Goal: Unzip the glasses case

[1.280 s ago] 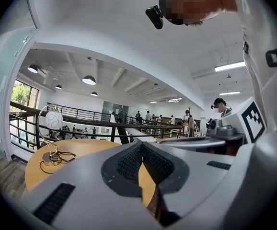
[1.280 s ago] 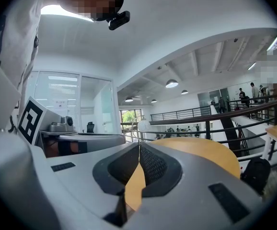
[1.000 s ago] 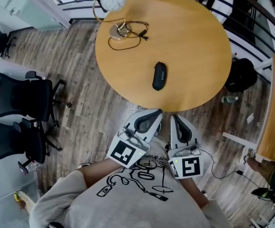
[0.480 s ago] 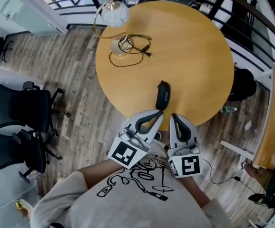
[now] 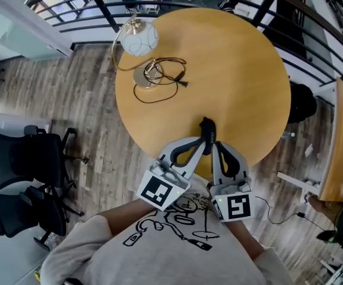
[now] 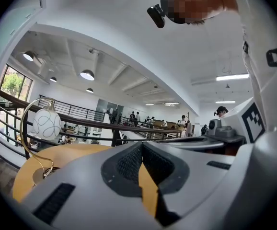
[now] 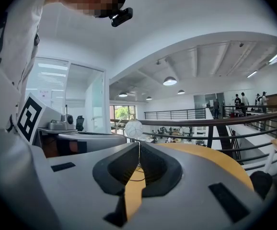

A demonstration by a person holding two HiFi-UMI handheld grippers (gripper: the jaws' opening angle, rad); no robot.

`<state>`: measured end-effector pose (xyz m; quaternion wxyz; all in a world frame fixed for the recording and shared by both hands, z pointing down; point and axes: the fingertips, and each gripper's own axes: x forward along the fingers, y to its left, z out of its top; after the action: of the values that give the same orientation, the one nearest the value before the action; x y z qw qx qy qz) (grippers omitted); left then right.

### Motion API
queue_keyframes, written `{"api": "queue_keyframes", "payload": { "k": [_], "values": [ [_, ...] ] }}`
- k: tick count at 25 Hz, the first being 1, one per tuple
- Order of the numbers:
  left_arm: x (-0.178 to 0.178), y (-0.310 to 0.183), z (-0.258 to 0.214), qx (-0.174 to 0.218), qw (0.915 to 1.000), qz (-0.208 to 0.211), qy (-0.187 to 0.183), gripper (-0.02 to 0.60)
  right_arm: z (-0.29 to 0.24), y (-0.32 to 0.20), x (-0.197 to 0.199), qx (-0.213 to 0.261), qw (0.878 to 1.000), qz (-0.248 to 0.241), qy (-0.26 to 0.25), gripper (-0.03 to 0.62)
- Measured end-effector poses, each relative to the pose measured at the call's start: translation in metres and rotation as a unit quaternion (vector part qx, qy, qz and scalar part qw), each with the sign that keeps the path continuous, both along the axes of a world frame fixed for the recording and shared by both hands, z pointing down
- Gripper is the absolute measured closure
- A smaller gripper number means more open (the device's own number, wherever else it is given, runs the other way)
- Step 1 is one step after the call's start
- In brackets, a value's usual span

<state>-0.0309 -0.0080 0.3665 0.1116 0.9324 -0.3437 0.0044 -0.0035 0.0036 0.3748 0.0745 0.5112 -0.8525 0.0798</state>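
Note:
The black glasses case (image 5: 207, 128) lies near the front edge of the round wooden table (image 5: 243, 64) in the head view. Its near end is hidden behind my gripper tips. My left gripper (image 5: 202, 143) reaches over the table edge to the case's near end with its jaws shut and nothing in them. My right gripper (image 5: 216, 148) is beside it, just right of the case's near end, also shut and empty. In the left gripper view the left gripper (image 6: 141, 145) shows closed jaws above the tabletop; the right gripper (image 7: 138, 145) looks the same in its own view. Neither gripper view shows the case.
A globe lamp (image 5: 140, 38) with its base (image 5: 145, 76) and a coiled cable (image 5: 165, 76) stands at the table's far left. Black office chairs (image 5: 23, 153) are on the floor at left, a black bag (image 5: 302, 103) at right, and a railing (image 5: 177, 5) behind the table.
Both grippers have moved together toward the table. Their tips, earlier short of the table edge, now sit at the near end of the glasses case. The jaws stayed shut.

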Motion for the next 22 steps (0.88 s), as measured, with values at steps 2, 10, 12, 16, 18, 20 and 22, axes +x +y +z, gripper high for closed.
{"api": "queue_keyframes", "payload": {
  "k": [2,10,12,16,18,20,22],
  "values": [
    [-0.002,-0.01,0.004,-0.008,1.0,0.002,0.005,0.574,0.004,-0.007,-0.002,-0.004,1.0,0.006,0.002,0.571],
    [0.005,-0.014,0.015,-0.03,0.9994,0.016,0.001,0.573,0.014,-0.013,0.007,-0.026,0.999,0.023,-0.001,0.571],
    [0.007,-0.015,0.014,-0.028,0.9995,0.014,-0.001,0.574,0.012,-0.014,0.01,-0.024,1.0,0.02,-0.001,0.571],
    [0.016,-0.017,0.013,-0.025,0.9996,0.002,-0.007,0.574,0.008,-0.017,0.021,-0.018,1.0,0.011,-0.004,0.571],
    [0.021,-0.019,0.012,-0.023,0.9997,-0.006,-0.011,0.573,0.005,-0.019,0.03,-0.016,1.0,0.01,-0.008,0.571],
    [0.026,-0.02,0.016,-0.026,0.9994,-0.01,-0.019,0.573,0.007,-0.019,0.04,-0.019,1.0,0.002,-0.003,0.571],
    [0.032,-0.021,0.023,-0.037,0.999,-0.007,-0.024,0.573,0.013,-0.019,0.05,-0.029,1.0,-0.004,-0.001,0.571]
  ]
}}
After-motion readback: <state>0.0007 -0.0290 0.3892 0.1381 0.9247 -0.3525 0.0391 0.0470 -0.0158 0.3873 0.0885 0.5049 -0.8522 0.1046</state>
